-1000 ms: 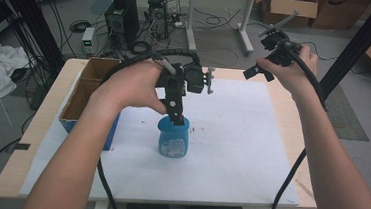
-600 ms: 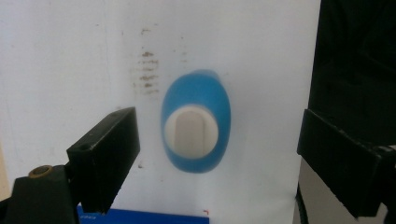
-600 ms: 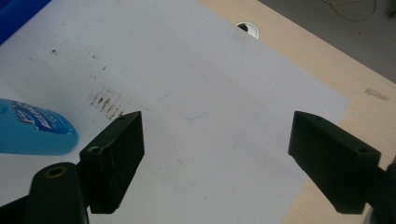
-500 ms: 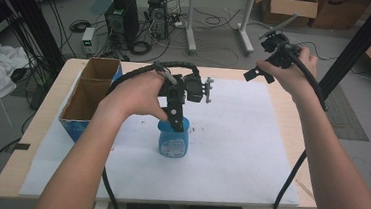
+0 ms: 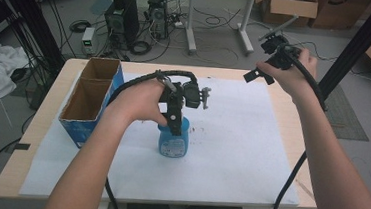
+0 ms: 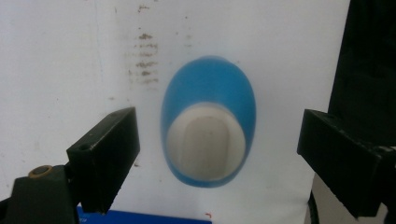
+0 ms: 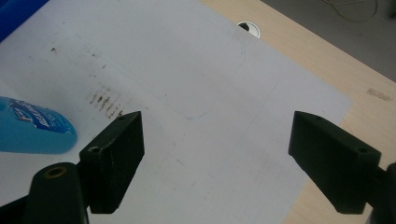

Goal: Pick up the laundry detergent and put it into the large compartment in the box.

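1. We judge the blue bottle to be light, stiff, smooth plastic, a little slippery; its narrow sides below the white cap look best for holding.
2. It stands upright on the white paper, near the table's middle, right of the cardboard box.
3. Our left gripper hangs directly above it, jaws wide apart, holding nothing.
4. Our right gripper, wide open and empty, is raised at the far right, well apart.

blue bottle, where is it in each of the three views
High view: blue bottle stands mid-table, under the left tongs.
Left gripper view: centre, seen from above, between open jaws.
Right gripper view: left edge, partly cut off.
Shared landmark: brown smudges on the white paper.
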Available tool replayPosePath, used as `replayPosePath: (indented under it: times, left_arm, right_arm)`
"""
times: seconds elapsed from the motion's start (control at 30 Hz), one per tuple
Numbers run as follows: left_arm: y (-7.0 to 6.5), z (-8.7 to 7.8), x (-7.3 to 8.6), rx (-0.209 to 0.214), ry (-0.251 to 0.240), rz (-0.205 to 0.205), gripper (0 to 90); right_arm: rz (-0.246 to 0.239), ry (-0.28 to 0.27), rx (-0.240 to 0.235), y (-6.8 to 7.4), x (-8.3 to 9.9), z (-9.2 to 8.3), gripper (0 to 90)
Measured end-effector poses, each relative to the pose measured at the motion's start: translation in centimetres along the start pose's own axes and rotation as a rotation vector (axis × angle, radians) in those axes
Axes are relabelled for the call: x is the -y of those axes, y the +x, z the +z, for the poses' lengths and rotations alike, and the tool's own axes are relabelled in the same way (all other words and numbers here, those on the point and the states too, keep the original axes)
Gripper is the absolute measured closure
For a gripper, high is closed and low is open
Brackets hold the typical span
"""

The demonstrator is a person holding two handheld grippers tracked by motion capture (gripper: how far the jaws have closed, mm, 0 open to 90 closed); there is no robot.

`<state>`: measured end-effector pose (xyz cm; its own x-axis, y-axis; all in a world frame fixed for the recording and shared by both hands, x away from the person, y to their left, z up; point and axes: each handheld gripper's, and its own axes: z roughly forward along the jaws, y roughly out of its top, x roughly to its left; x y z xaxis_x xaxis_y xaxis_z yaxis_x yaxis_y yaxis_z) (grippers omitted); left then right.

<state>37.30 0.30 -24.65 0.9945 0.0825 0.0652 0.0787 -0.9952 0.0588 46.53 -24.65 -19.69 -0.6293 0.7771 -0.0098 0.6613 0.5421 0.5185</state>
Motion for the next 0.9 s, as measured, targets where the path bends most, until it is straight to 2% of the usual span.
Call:
replayPosePath:
  times: [0.23, 0.43, 0.67, 0.9]
  left_arm:
    - [0.3, 1.2, -0.1, 0.013, 0.001, -0.006, 13.7]
    - [0.4, 2.2, -0.2, 0.014, 0.007, -0.006, 13.7]
    - [0.5, 3.0, -0.3, 0.002, 0.037, -0.008, 13.9]
    - [0.5, 3.7, -0.2, 0.008, 0.038, -0.008, 15.3]
  right_arm:
    - [0.001, -0.001, -0.001, 0.0, 0.1, 0.1, 18.3]
    - [0.004, -0.001, -0.007, -0.1, 0.3, 0.3, 18.2]
    - [0.007, 0.000, -0.007, -0.2, 0.4, 0.3, 18.2]
    - [0.007, 0.006, -0.006, -0.2, 0.5, 0.6, 18.1]
